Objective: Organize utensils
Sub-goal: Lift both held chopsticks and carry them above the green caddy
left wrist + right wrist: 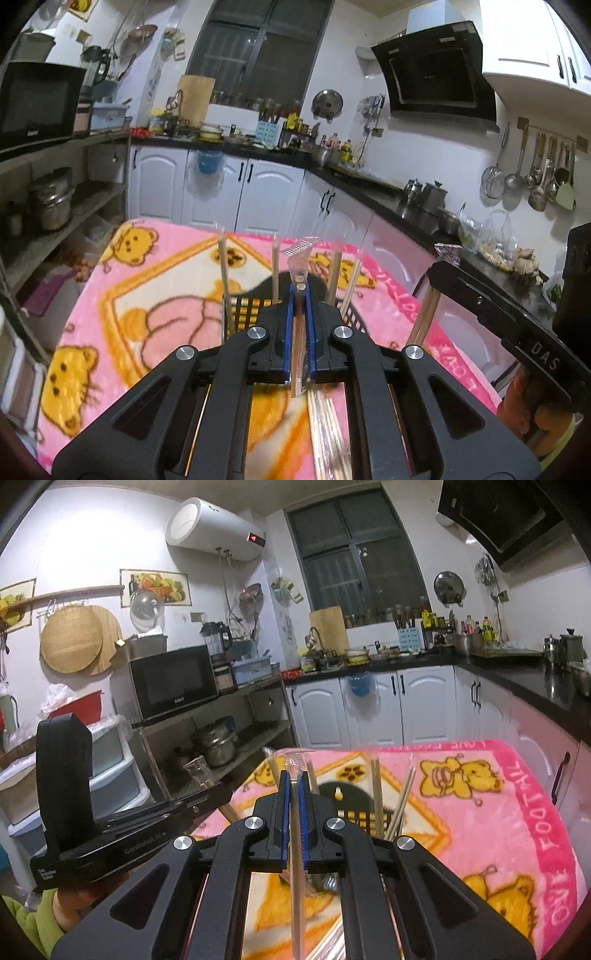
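Holding, left gripper (300, 291): we clamp wrapped chopsticks (297, 354).
Right gripper (293, 786): we pinch another wrapped pair (296, 856).
Beyond: black holder (251, 306).

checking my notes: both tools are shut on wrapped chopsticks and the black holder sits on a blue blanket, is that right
Not quite: the blanket is pink with yellow bears, not blue, as the right wrist view shows. The rest stands: the left tool and the right tool are each shut on wrapped chopsticks, and the black holder sits on that blanket.
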A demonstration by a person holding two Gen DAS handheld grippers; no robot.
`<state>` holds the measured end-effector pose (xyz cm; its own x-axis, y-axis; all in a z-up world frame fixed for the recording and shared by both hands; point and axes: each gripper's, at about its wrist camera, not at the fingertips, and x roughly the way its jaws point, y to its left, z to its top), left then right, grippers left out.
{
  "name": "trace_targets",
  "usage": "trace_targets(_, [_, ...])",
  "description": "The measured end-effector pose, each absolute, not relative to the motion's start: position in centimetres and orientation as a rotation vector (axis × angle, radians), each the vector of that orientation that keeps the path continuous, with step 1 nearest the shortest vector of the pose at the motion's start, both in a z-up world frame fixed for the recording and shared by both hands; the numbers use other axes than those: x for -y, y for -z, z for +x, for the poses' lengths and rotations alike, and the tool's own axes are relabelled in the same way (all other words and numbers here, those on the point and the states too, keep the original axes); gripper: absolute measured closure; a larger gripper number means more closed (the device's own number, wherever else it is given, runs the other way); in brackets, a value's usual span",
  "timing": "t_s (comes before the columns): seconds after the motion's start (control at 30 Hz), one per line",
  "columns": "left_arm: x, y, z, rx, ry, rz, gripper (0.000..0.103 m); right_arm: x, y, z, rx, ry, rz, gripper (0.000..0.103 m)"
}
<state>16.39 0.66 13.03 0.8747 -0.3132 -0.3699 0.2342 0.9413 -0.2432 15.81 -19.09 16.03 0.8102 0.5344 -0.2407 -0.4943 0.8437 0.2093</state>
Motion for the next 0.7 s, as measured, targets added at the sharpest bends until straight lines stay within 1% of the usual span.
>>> trace_targets(0.43, [-1.4,-17.5,17.2,-0.288,0.261,-0.174,0.1,19.1,-20.7,17.0,-0.156,-0.535,0.134,0.098])
trace_targets(0.7, [-2.8,-17.2,18.7,-0.284,0.219,-0.194,0.1,19.2,-22.6,18.7,-0.09,-0.511,0.14,0.098])
